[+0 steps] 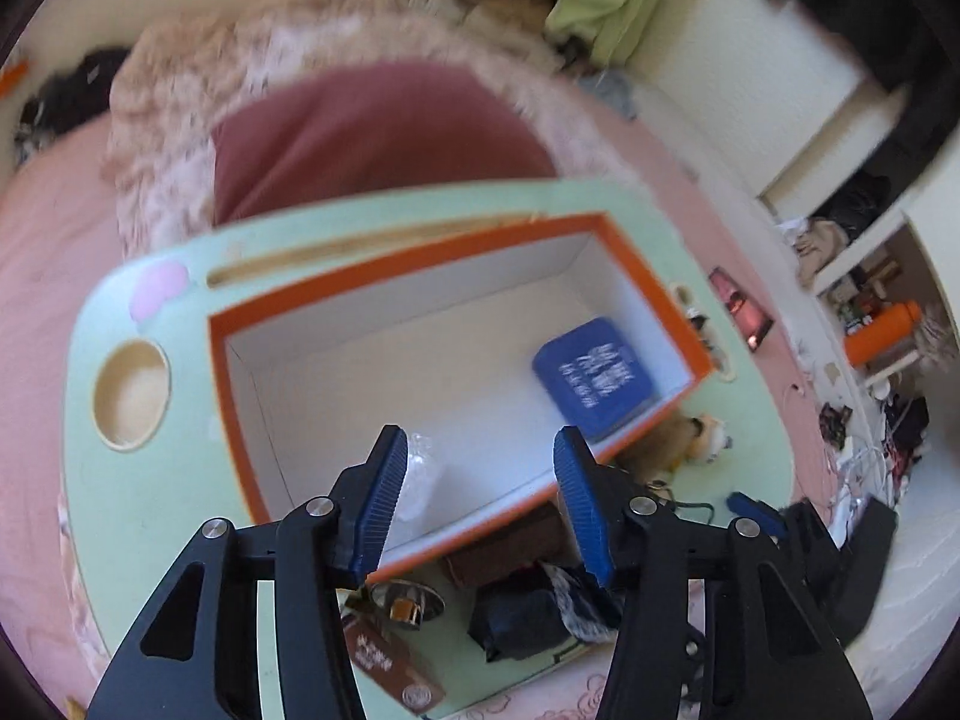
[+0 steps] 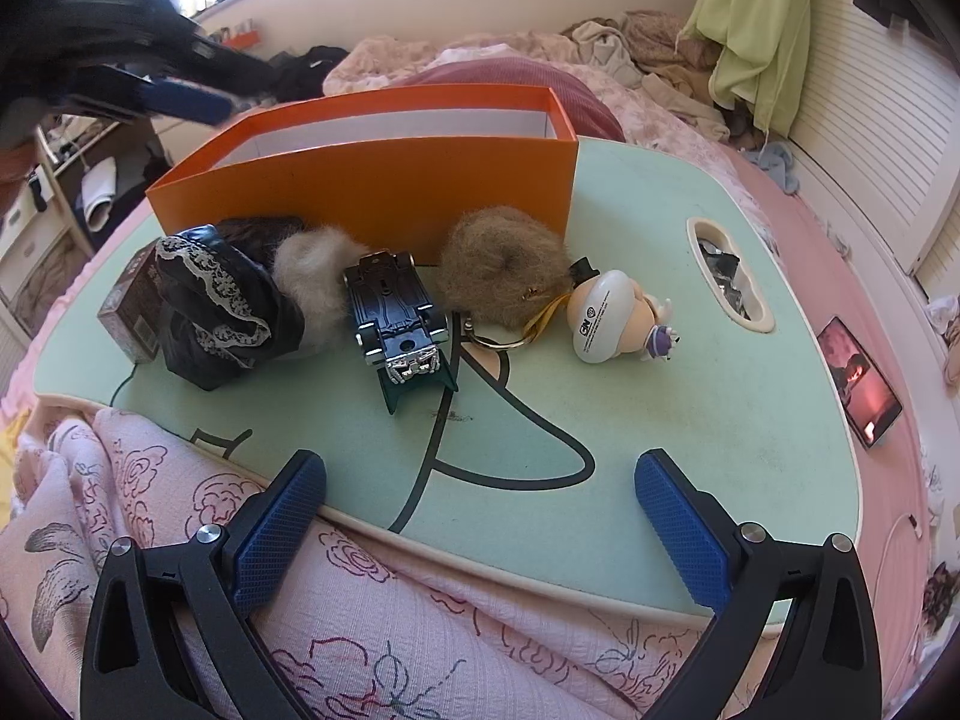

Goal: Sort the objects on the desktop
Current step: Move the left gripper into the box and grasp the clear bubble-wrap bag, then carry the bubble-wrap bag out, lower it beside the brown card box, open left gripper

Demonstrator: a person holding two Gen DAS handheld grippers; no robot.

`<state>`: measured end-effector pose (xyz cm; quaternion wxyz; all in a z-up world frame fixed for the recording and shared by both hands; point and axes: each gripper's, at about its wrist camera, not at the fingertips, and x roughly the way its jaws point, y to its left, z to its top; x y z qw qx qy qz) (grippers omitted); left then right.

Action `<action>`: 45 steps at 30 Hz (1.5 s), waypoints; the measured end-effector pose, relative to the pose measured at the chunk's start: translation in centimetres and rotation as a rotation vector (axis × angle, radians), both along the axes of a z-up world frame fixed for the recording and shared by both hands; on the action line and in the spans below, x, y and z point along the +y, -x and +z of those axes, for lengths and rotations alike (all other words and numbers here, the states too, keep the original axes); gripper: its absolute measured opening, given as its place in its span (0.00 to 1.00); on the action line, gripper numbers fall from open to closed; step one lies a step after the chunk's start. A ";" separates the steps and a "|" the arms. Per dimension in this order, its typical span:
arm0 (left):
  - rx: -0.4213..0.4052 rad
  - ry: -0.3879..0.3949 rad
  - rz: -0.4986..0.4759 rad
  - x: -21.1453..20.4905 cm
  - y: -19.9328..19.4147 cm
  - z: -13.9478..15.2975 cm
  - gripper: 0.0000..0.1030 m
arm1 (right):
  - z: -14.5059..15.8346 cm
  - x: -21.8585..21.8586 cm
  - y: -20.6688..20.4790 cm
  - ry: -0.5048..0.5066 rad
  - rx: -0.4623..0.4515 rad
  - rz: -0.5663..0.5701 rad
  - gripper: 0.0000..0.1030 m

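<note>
An orange box (image 1: 648,252) with a white inside stands on the green lap table (image 1: 150,510). In it lie a blue packet (image 1: 594,378) and a clear plastic item (image 1: 420,474). My left gripper (image 1: 480,438) hovers over the box's near side, fingers apart with nothing between them; in the right wrist view it is a blur (image 2: 180,99) above the box (image 2: 360,180). In front of the box lie a black lace-trimmed pouch (image 2: 222,312), a beige fur ball (image 2: 315,276), an upturned toy car (image 2: 399,315), a brown pompom keychain (image 2: 501,267) and a white figurine (image 2: 612,318). My right gripper (image 2: 480,459) is open at the table's near edge.
A small brown carton (image 2: 129,306) sits at the table's left end. The table has a slot (image 2: 729,276) with small items and a round cup hole (image 1: 132,396). A lit phone (image 2: 858,390) lies on the pink bedding to the right. Pillows and clothes are piled behind.
</note>
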<state>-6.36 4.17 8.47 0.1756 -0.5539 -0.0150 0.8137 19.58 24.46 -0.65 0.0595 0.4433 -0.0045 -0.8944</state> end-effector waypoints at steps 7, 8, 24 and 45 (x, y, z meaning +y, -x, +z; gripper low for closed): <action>-0.156 0.092 0.046 -0.4 1.9 -3.6 0.50 | 0.0 -0.1 0.0 0.000 0.001 0.003 1.00; -0.155 0.126 0.042 -0.1 2.1 -3.7 0.50 | 0.0 -0.1 -0.1 -0.001 0.003 0.009 1.00; -0.280 0.056 -0.032 -0.4 1.7 -5.3 0.28 | 0.7 -0.7 0.1 -0.001 0.003 0.014 1.00; 0.130 -0.187 -0.051 -2.8 -5.5 2.2 0.46 | 0.7 -0.7 0.1 -0.001 0.003 0.016 1.00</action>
